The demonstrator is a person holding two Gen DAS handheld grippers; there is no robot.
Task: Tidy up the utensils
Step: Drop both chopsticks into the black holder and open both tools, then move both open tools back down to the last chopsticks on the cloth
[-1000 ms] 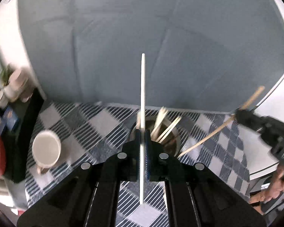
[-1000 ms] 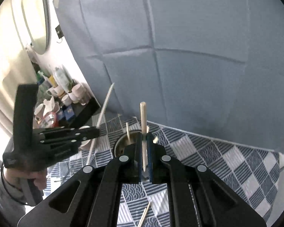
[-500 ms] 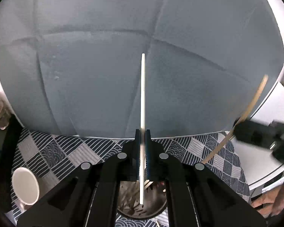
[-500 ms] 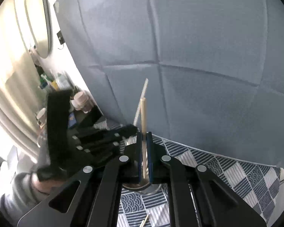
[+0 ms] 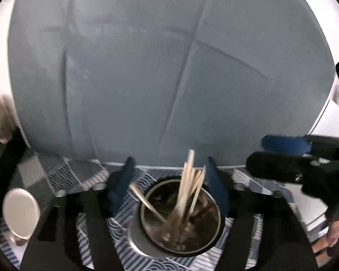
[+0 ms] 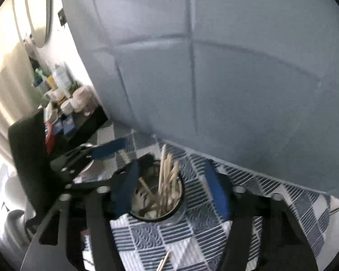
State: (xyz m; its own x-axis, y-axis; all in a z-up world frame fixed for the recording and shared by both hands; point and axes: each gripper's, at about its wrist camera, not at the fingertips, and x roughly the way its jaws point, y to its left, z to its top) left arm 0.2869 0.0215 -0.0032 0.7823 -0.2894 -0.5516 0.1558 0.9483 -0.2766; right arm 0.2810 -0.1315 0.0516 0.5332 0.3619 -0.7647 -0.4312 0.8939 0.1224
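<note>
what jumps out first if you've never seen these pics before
The round steel utensil cup packed with pale wooden chopsticks draws the eye, standing on the blue-and-white patterned tablecloth. Both grippers hang over it, jaws opening with nothing pinched: the left gripper and the right gripper. Behind everything hangs a big grey-blue creased backdrop, and one stray wooden chopstick lies on the cloth in the near foreground.
</note>
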